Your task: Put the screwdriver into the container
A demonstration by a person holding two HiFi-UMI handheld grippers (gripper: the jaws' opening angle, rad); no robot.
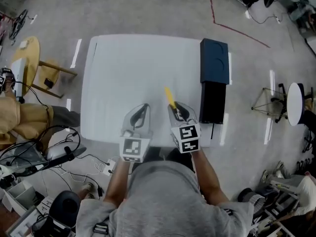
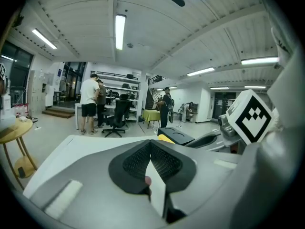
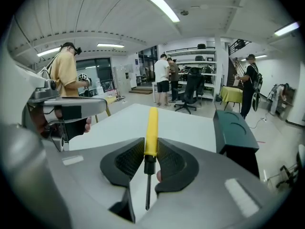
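While right gripper [image 1: 177, 111] clamps the yellow-handled screwdriver [image 1: 170, 97] mid-frame and left gripper [image 1: 139, 113] sits closed, empty, the carry step appears in hand, next likely calling for travel rightward to the dark container [image 1: 214, 60].

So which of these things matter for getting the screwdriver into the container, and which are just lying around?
Job: yellow-handled screwdriver, right claw gripping it, dark container, white table.
Lying about: left claw, shut and empty; round wooden stool; floor cables; office chair.
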